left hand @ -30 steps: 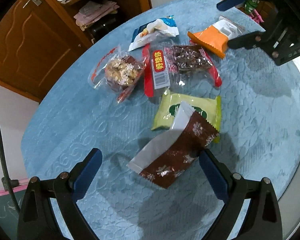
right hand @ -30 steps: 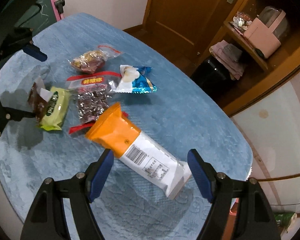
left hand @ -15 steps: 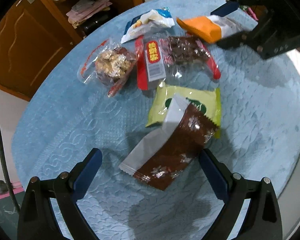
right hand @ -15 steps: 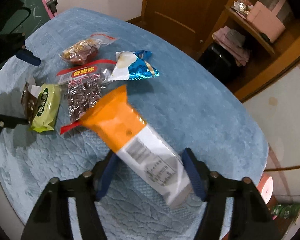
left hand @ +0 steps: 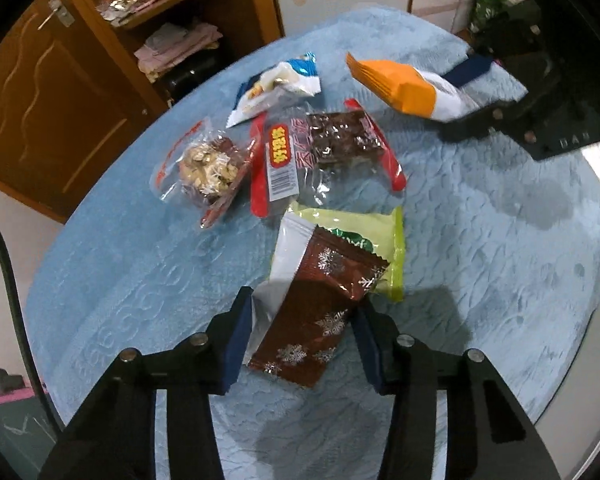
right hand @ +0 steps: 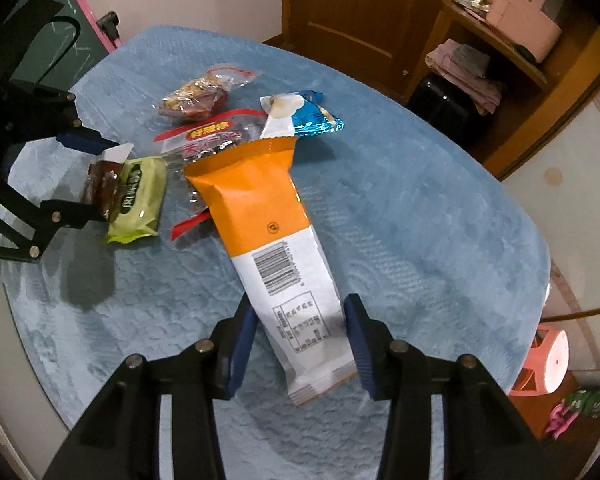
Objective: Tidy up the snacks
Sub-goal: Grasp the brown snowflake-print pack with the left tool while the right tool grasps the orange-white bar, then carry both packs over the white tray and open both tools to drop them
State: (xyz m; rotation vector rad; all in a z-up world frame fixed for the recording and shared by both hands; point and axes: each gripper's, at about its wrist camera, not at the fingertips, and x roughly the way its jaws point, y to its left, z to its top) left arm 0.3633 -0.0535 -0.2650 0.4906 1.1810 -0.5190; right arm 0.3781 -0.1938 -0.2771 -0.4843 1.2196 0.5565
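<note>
My left gripper (left hand: pixel 300 332) is shut on a brown snowflake packet (left hand: pixel 316 312), which overlaps a green packet (left hand: pixel 364 236) on the blue tablecloth (left hand: pixel 120 280). My right gripper (right hand: pixel 298 344) is shut on an orange-and-white packet (right hand: pixel 272 248) and holds it lifted above the cloth. From the left wrist view that packet (left hand: pixel 404 84) hangs at the far right in the right gripper (left hand: pixel 476 92). From the right wrist view the left gripper (right hand: pixel 88 176) holds the brown packet (right hand: pixel 102 188) at the left.
A clear red-trimmed bag of dark sweets (left hand: pixel 324 148), a clear bag of nut clusters (left hand: pixel 208 168) and a blue-and-white packet (left hand: pixel 276 88) lie in the middle of the table. A wooden door and shelf unit (left hand: pixel 172 12) stand behind. A pink stool (right hand: pixel 548 364) stands beside the table.
Both grippers have closed. The right one gripped the orange-and-white packet and lifted it off the cloth. The left one closed on the brown snowflake packet.
</note>
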